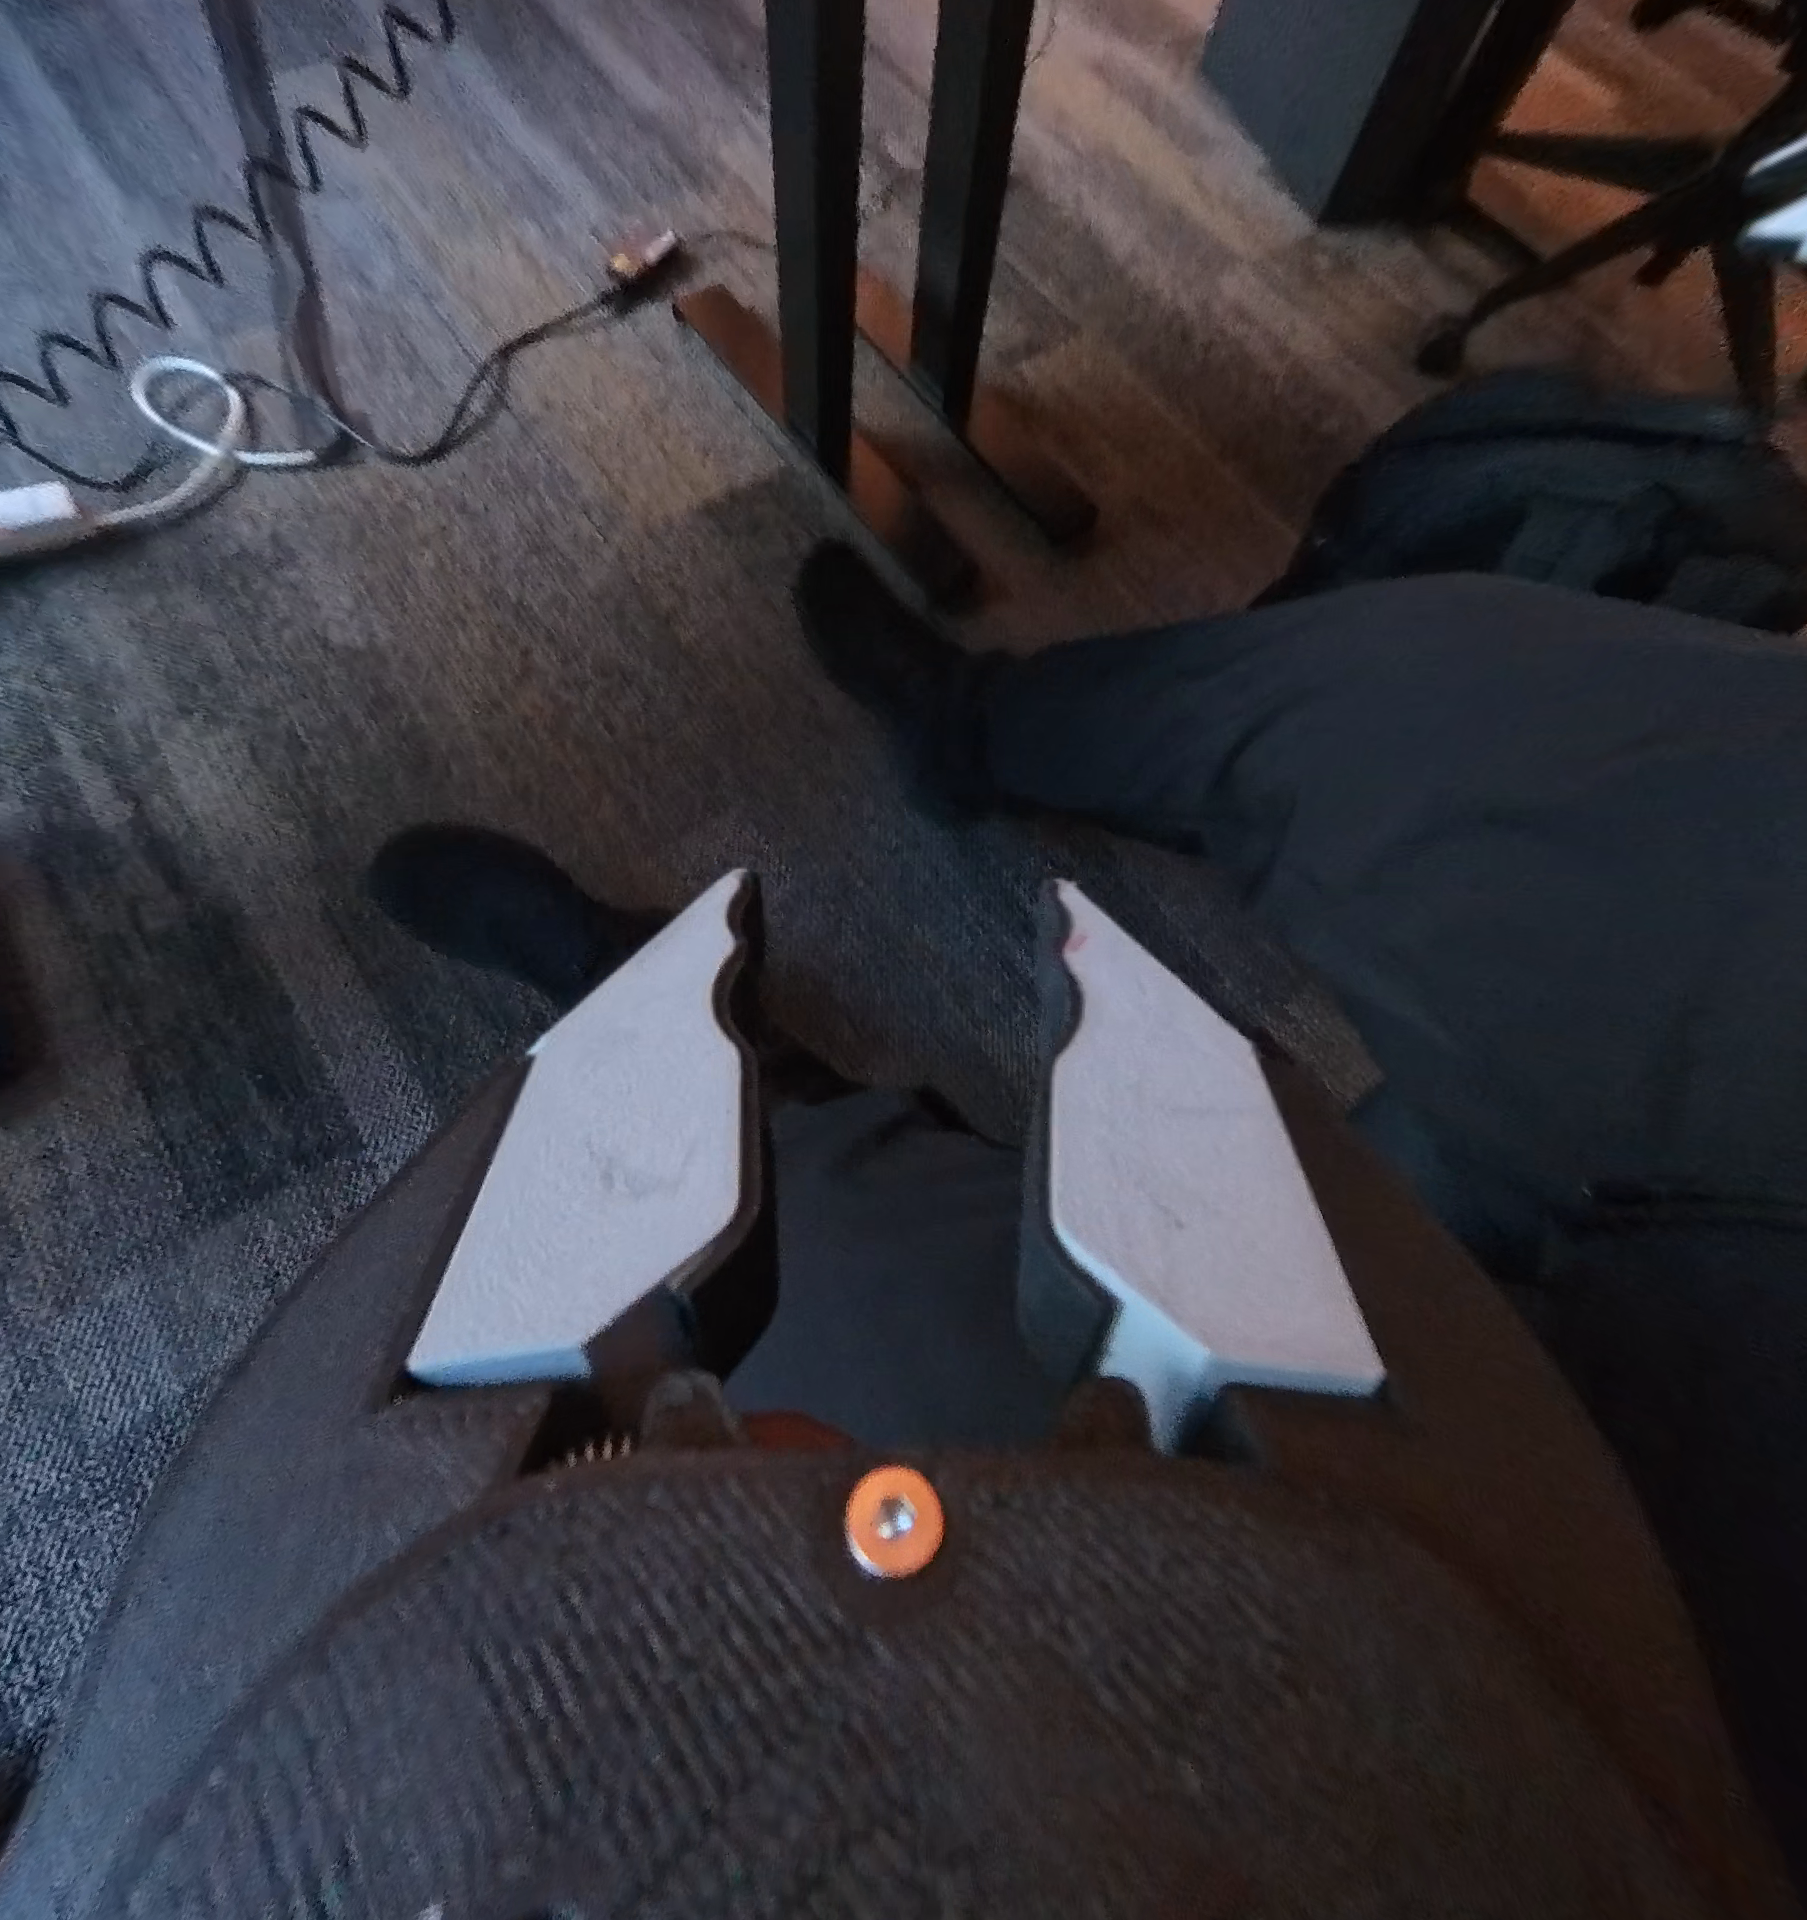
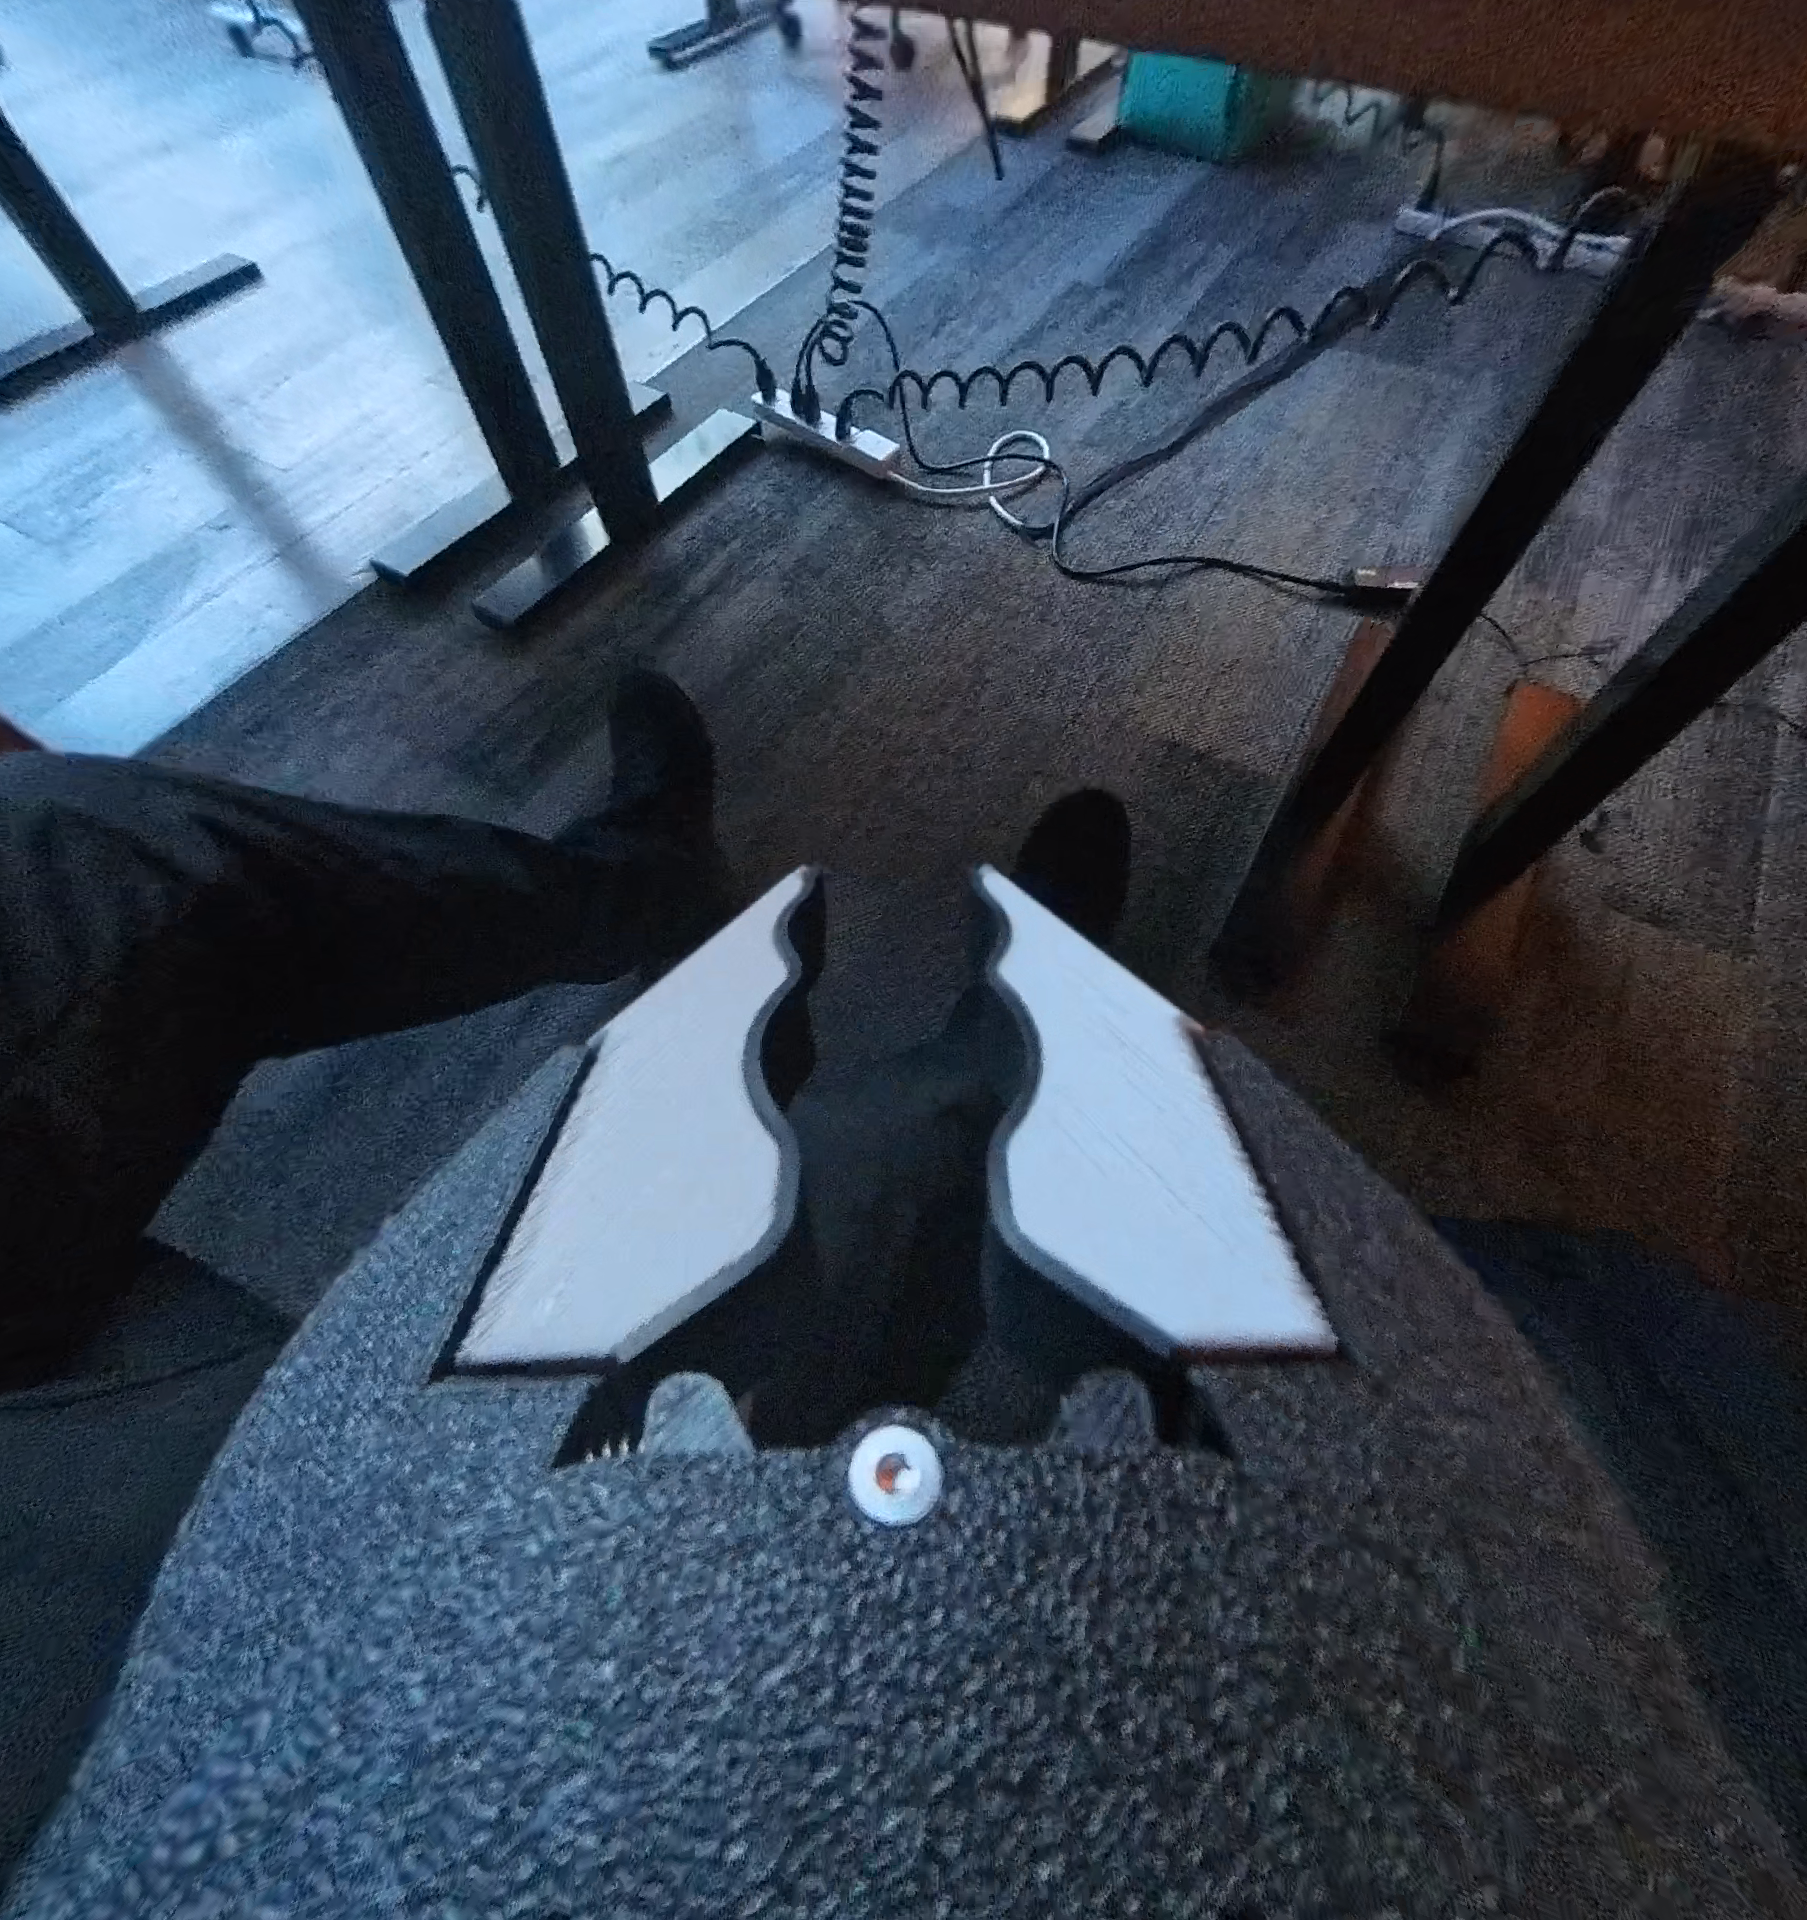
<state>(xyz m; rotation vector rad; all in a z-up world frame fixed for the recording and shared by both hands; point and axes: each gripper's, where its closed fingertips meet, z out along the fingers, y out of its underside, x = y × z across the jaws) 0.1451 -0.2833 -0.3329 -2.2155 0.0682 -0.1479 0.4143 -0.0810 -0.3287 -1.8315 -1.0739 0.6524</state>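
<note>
Grey carpet [image 1: 255, 727] all around. Both tongs, left [image 1: 904, 894] and right [image 2: 899, 883], spread, empty. Bench legs [image 1: 878, 260] at 12 o'clock.

Left tool [image 1: 904, 894] agape — right tool [image 2: 894, 883] too.

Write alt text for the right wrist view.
The right gripper, open and empty, points down at grey carpet beside a person's dark-trousered leg. Beyond lie a white power strip with coiled black cables and black table legs.
</note>
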